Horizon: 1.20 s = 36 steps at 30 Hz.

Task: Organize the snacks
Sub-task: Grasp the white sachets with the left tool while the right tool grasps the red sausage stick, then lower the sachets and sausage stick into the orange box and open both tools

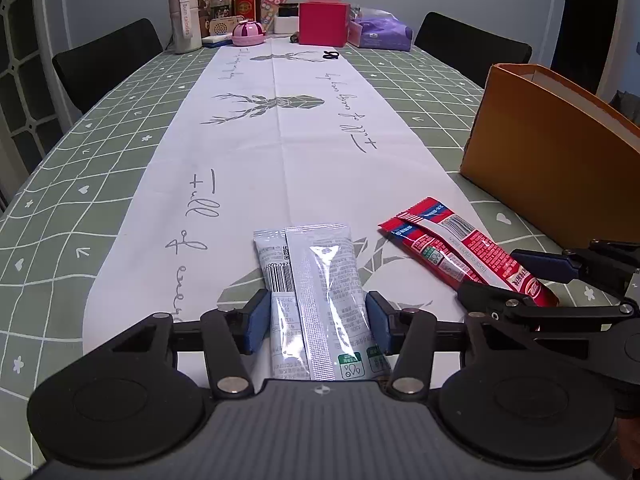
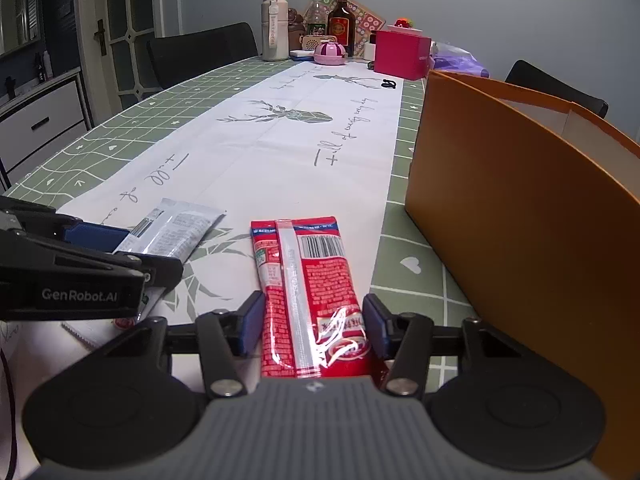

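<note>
Silver foil catches the light in the left wrist view: the left gripper has its blue pads on both long edges of a grey-white snack packet, apparently clenched on it, the packet lying flat along the white table runner. Off to the right, the red snack packet sits between the right gripper's fingers, near the orange cardboard box.

From the right wrist view, the right gripper straddles the red snack packet, pads at or just off its crinkled sides; whether they are truly pinching cannot be told. The orange cardboard box stands open-topped just beside it on the green checked tablecloth. The left gripper and its grey packet show at left.

Judging by the layout, each packet is bound for the box. Lifting well likely means squeezing gently, as the thin wrappers may buckle or slip, and clearing the box's tall wall before lowering.
</note>
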Motion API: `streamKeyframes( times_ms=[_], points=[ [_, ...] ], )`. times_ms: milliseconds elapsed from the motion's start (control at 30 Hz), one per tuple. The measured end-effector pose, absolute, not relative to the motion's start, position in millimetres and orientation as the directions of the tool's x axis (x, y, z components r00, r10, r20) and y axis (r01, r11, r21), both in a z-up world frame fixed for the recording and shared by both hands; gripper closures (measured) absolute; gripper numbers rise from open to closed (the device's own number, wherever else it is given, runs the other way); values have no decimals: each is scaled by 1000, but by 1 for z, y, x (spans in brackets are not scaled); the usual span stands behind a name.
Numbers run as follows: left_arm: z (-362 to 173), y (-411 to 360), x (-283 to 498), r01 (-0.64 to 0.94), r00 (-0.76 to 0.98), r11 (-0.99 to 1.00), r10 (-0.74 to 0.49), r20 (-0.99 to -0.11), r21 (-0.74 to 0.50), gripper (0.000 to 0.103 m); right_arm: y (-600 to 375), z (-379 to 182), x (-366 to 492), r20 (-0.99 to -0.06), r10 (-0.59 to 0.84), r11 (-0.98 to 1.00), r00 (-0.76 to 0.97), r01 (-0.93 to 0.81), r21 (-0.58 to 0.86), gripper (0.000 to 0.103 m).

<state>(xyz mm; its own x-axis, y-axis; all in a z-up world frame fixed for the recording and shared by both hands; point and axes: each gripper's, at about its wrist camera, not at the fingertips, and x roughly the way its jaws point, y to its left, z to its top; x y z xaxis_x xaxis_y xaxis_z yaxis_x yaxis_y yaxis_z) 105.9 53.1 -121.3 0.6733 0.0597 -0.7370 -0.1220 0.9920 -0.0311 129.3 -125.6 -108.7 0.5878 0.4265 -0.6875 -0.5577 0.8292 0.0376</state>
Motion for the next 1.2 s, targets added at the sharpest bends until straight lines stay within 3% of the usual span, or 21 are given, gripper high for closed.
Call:
streamKeyframes(
  times_ms=[267, 833, 1200],
  points=[
    [-118, 56, 101, -112, 671, 991, 16, -741, -80, 47, -127, -106, 122, -697, 428, 822, 576, -569, 34, 78],
    [-67, 50, 96, -47, 678, 992, -56, -733, -119, 47, -140, -65, 112, -723, 439, 805, 534, -591, 52, 79],
    [-7, 26, 134, 56, 676, 980, -178, -715, -192, 47, -185, 5, 128, -705, 436, 794, 560, -608, 8, 79]
  ],
)
